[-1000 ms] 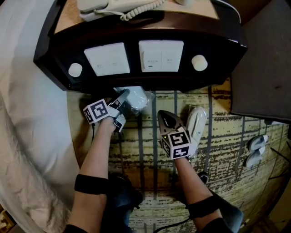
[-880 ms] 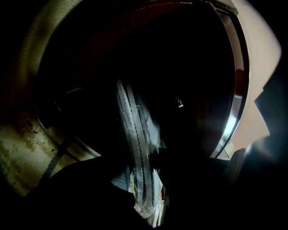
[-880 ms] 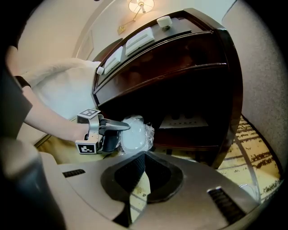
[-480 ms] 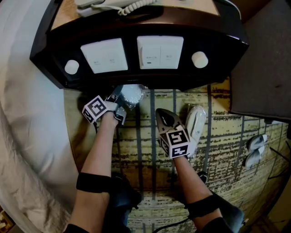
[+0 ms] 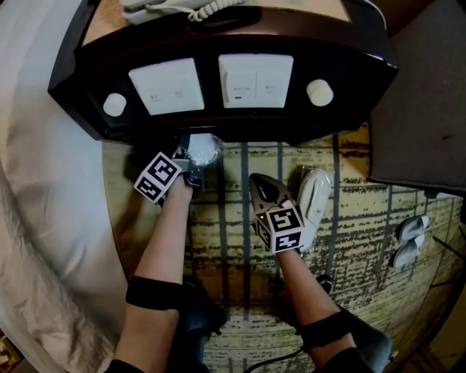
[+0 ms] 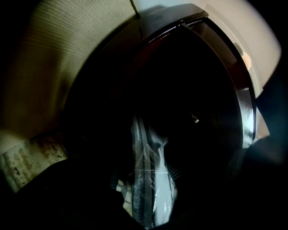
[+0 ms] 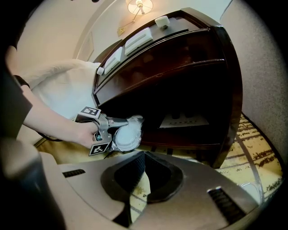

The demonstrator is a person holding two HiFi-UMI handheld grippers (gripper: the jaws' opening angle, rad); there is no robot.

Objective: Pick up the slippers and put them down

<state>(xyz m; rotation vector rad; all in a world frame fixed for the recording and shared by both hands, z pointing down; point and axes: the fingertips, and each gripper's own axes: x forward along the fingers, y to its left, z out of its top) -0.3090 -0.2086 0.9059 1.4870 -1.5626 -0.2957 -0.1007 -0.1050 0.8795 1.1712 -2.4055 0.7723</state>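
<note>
**A hotel bedroom, seen at the bedside**

Ahead of the right hand-held gripper [image 5: 261, 188] stands a dark wooden nightstand [image 5: 349, 65] with built-in switch panels [image 5: 255, 80] and round knobs [image 5: 319, 93]. A corded telephone [image 5: 167, 9] sits on top. A bed [image 5: 44, 218] in white linen lies to the gripper's left and patterned carpet [image 5: 357, 240] beneath it. White slippers [image 5: 409, 240] sit off to its right, and a wall lamp [image 7: 140, 6] glows beyond.
</note>
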